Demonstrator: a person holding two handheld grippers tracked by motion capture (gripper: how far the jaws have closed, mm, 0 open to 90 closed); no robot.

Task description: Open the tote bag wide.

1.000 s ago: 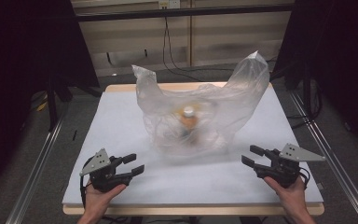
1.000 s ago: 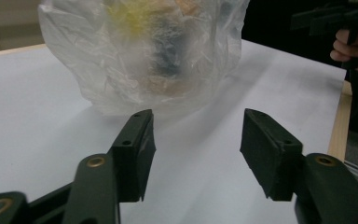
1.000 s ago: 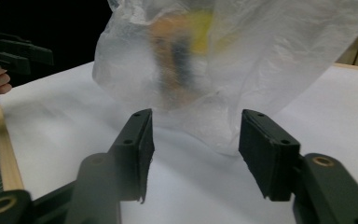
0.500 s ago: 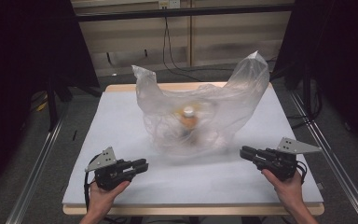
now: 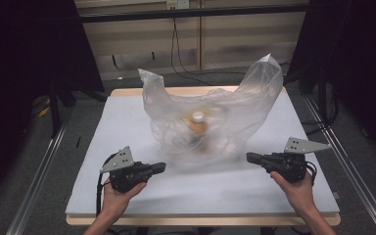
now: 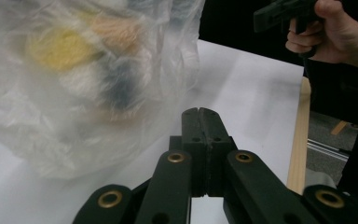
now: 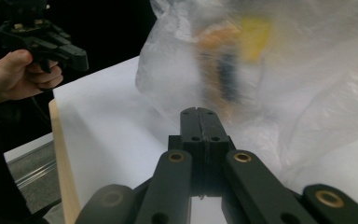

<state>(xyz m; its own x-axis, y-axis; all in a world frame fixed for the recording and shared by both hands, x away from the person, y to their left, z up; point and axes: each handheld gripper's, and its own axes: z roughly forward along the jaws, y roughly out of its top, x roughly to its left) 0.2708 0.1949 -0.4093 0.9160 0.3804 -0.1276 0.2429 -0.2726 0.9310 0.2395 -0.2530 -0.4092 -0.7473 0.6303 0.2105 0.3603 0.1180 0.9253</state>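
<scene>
A clear plastic bag [image 5: 215,115] stands crumpled in the middle of the white table [image 5: 127,117], with a bottle with an orange label [image 5: 197,125] blurred inside it. My left gripper [image 5: 162,167] is held near the front left, pointing right toward the bag; its jaws have just closed and stand pressed together with nothing between them [image 6: 200,112]. My right gripper [image 5: 249,157] is at the front right, pointing left at the bag, its jaws likewise just closed on nothing [image 7: 199,112]. Both stop short of the bag [image 6: 74,79] [image 7: 270,70].
The table's wooden edge [image 5: 200,219] runs along the front. Metal rails [image 5: 39,171] flank the table on both sides. Cables [image 5: 176,49] hang behind the table against a pale wall. The surroundings are dark.
Both grippers' jaws have gone from spread apart to pressed together. Both hands have risen a little and drifted slightly inward toward the bag.
</scene>
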